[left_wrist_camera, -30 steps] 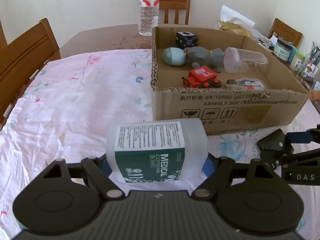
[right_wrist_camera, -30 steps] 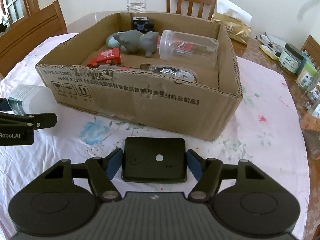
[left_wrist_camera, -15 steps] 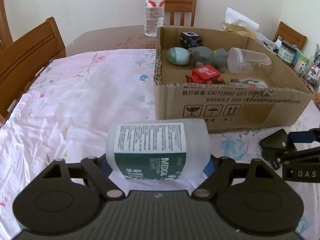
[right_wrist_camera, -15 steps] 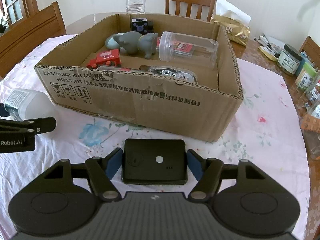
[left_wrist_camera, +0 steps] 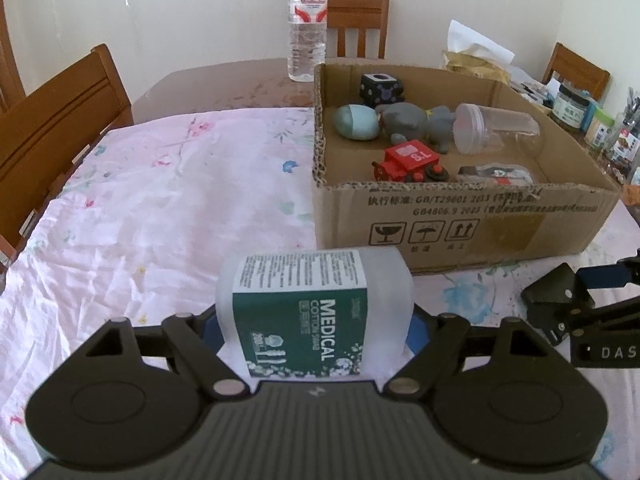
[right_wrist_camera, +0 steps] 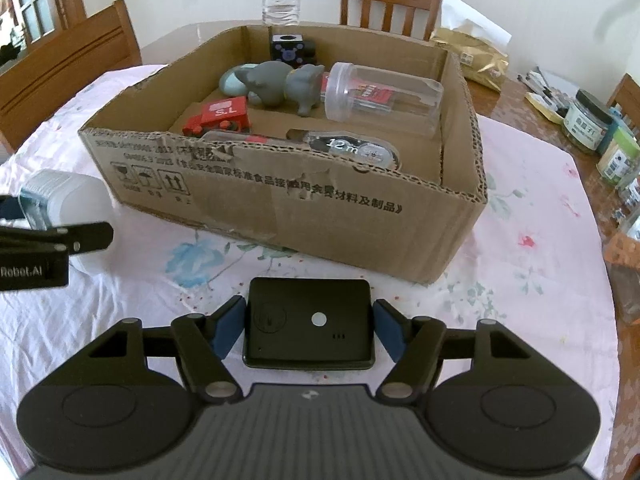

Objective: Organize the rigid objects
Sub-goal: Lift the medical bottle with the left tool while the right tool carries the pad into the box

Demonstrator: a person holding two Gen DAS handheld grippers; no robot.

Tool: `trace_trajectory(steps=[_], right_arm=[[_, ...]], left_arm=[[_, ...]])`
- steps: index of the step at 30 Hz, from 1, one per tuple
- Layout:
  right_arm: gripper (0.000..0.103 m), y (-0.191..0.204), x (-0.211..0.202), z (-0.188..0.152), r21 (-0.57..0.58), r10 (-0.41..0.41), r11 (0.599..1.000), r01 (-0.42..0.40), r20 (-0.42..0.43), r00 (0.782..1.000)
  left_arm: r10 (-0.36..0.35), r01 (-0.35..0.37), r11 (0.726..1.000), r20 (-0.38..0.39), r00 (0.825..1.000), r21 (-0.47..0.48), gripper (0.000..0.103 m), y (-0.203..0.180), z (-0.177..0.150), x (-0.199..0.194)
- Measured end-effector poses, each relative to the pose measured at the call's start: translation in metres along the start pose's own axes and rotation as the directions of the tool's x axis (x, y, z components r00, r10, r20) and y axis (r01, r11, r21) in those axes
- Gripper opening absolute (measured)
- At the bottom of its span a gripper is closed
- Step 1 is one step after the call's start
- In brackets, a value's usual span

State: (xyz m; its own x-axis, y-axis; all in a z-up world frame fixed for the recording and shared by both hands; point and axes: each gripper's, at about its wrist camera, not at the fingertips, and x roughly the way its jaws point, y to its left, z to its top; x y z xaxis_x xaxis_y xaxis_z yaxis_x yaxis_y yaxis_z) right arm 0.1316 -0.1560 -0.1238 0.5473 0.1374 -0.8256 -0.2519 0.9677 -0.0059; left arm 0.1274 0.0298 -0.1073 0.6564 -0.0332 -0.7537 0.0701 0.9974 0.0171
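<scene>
A cardboard box on the desk already holds several toys and jars. Just in front of it, the left tongs grip a cotton swab tub and the right tongs clamp a black device; both remain to be boxed.

The right gripper clamps a black device just before the cardboard box
</scene>
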Motion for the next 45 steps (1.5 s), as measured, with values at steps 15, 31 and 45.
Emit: trace_trajectory(steps=[15, 31, 45], right_arm=[[0.074, -0.005, -0.016, 0.003, -0.023, 0.011, 1.0, -0.011, 0.002, 1.0], [0.074, -0.02, -0.079, 0.032, -0.119, 0.055, 0.992, -0.048, 0.064, 0.996], [0.074, -0.025, -0.025, 0.106, -0.047, 0.081, 0.996, -0.076, 0.114, 0.99]], left_arm=[[-0.059, 0.064, 0.993, -0.049, 0.997, 0.097, 0.083, 0.005, 0.015, -0.026], [-0.151, 0.161, 0.97, -0.069, 0.986, 0.183, 0.083, -0.002, 0.056, -0.065], [-0.165, 0.169, 0.963, -0.036, 0.986, 0.21, 0.083, -0.003, 0.11, -0.051]])
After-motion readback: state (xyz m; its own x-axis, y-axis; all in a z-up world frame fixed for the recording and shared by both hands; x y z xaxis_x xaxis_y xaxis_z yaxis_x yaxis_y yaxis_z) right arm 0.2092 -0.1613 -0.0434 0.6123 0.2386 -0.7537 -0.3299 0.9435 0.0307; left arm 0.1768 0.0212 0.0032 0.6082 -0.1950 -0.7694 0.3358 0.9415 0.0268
